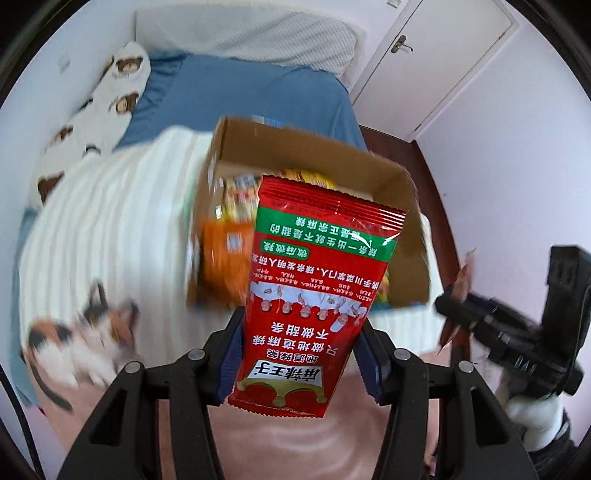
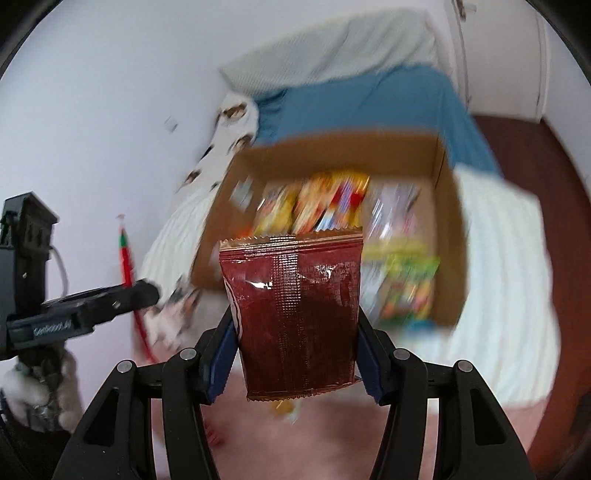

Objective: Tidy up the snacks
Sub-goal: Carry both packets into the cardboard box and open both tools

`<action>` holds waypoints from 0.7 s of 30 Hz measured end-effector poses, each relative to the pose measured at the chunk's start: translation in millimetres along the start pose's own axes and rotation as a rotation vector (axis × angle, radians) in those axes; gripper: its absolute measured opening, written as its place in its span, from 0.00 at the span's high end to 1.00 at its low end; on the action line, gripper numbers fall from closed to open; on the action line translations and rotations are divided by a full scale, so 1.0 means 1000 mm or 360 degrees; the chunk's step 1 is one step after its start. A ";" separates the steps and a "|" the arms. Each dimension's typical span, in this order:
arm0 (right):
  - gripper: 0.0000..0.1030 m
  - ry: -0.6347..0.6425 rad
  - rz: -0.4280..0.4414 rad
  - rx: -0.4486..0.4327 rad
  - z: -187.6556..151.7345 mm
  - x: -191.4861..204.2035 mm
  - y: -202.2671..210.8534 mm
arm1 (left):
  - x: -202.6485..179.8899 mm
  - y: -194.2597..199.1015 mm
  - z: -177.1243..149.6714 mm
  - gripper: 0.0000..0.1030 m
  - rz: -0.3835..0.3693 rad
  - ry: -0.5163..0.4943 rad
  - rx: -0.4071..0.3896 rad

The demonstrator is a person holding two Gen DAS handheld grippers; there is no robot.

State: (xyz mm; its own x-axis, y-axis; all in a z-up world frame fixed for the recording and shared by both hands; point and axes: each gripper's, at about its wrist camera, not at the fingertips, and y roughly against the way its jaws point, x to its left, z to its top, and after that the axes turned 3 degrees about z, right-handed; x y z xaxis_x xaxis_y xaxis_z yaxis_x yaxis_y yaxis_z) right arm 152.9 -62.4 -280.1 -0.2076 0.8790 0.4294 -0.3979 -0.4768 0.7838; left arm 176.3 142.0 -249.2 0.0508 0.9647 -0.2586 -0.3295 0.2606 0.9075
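My left gripper is shut on a red snack packet with a green band and white print, held upright in front of an open cardboard box. The box sits on a white striped blanket and holds several snack packs, orange and yellow among them. My right gripper is shut on a dark red snack packet, held before the same box, which shows yellow and green packs inside. Each gripper shows edge-on in the other's view: the right one and the left one.
The box stands on a bed with a blue sheet, a bear-print pillow and a grey pillow. A calico cat lies on the blanket at lower left. A white door and dark wood floor lie to the right.
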 end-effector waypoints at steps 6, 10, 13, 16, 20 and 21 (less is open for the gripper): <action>0.42 -0.0041 -0.0212 0.0000 0.074 -0.045 -0.027 | 0.016 -0.046 0.072 0.50 0.0138 -0.0003 0.0038; 0.42 -0.0111 -0.0316 0.0078 0.105 -0.078 -0.055 | 0.029 -0.088 0.111 0.50 0.0195 0.0015 0.0107; 0.42 -0.0170 -0.0363 0.0131 0.116 -0.099 -0.073 | 0.033 -0.115 0.133 0.50 0.0235 0.0004 0.0152; 0.42 -0.0185 -0.0410 0.0188 0.123 -0.114 -0.092 | 0.033 -0.137 0.144 0.50 0.0260 -0.0007 0.0209; 0.41 -0.0248 -0.0437 0.0210 0.127 -0.131 -0.108 | 0.036 -0.162 0.150 0.49 0.0266 0.0021 0.0295; 0.41 -0.0274 -0.0437 0.0210 0.126 -0.134 -0.108 | 0.037 -0.166 0.151 0.49 0.0256 0.0031 0.0303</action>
State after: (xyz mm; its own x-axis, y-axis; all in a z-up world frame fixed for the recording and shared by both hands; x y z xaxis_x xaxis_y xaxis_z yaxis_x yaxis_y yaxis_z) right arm 336.6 -130.0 -365.3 0.0497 0.9656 0.2551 -0.2969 -0.2296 0.9269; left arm 375.6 140.5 -359.5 -0.0070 0.9939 -0.1104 -0.1484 0.1081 0.9830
